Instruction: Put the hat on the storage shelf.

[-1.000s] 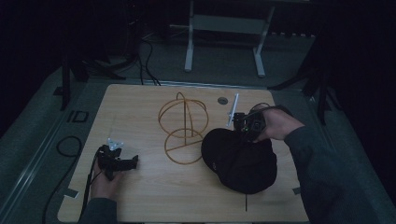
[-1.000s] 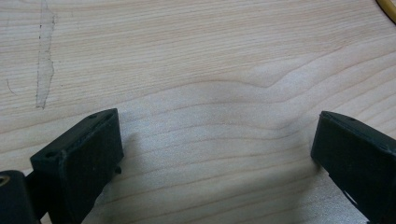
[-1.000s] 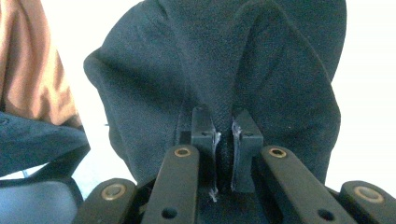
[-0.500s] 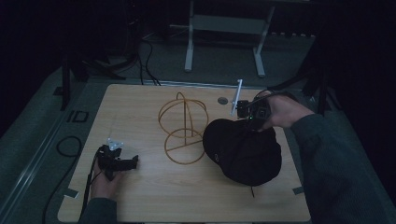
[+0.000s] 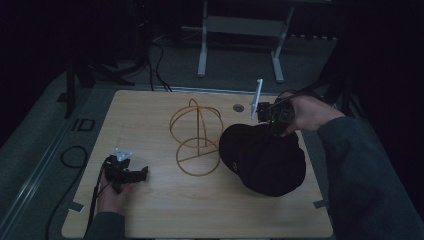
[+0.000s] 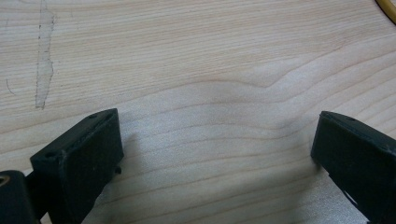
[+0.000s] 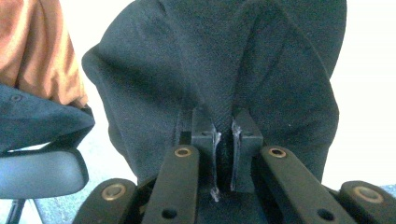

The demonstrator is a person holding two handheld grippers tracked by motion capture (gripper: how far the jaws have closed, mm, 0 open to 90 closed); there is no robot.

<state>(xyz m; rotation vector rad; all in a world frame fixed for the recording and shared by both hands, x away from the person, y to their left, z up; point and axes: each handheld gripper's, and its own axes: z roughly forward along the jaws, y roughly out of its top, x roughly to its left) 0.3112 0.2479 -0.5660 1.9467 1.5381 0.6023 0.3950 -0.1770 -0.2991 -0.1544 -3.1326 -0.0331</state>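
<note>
Wood worktop (image 5: 150, 220): pale, grained, lit against a dark room; it carries everything listed here.
Wire stand (image 5: 196, 137): yellow-tan hoops on a round base, upright near the middle of the worktop; taken as the landmark for the lines that follow.
Black cap (image 5: 265, 157): just right of the wire stand, its lower part lying on the worktop, its far edge lifted toward the right gripper.
Right gripper (image 5: 272, 117): up and to the right of the wire stand, above the cap's far edge, held in the person's right hand (image 5: 310, 112). A pale plate sticks up from it on the side nearest the stand.
Right gripper state (image 7: 223, 135): jaws drawn narrow, with a fold of the black cap (image 7: 224, 60) pinched between them; the cloth rises away from the jaws in creases.
Left gripper (image 5: 125, 172): left of the wire stand and nearer the person, low over the worktop, held in the left hand (image 5: 112, 195).
Left gripper state (image 6: 215, 140): jaws set wide apart, bare wood (image 6: 210, 70) between them, nothing held.
Yellow curve (image 6: 387, 9): a sliver at the top right corner of the left gripper view, probably the stand's base.
Round dark spot (image 5: 238, 107): on the worktop beyond the wire stand, slightly right; too small to identify.
</note>
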